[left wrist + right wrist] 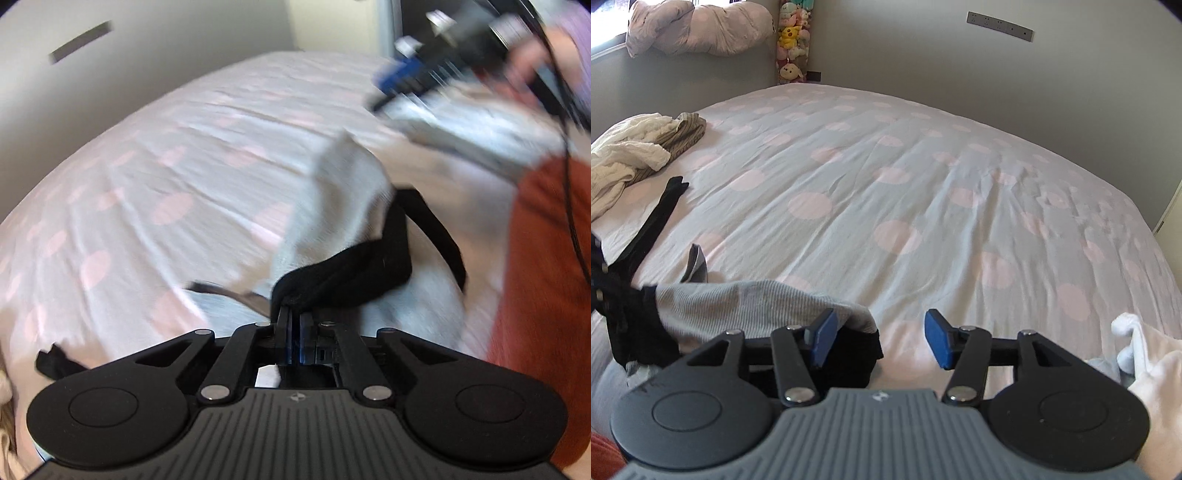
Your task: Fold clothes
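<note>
A grey ribbed garment (pixel 343 192) with a black waistband (pixel 354 269) lies bunched on the dotted bedsheet (pixel 166 177). My left gripper (pixel 294 314) is shut on the black waistband, and the cloth drapes away from its tips. The right wrist view has the same grey garment (pixel 738 306) at lower left, its black band (pixel 857 350) lying under the left finger. My right gripper (pixel 882 339) stands open over the sheet with nothing between its blue pads (pixel 938 339). In the left wrist view the right gripper (pixel 384 99) is a blur at upper right, held by a hand.
A heap of cream and striped clothes (pixel 631 155) and a long black piece (pixel 661 214) lie at the bed's left. A white garment (pixel 1145 354) sits at lower right and rust-orange cloth (pixel 543 277) is close by. Plush toys (pixel 792 37) stand in the far corner.
</note>
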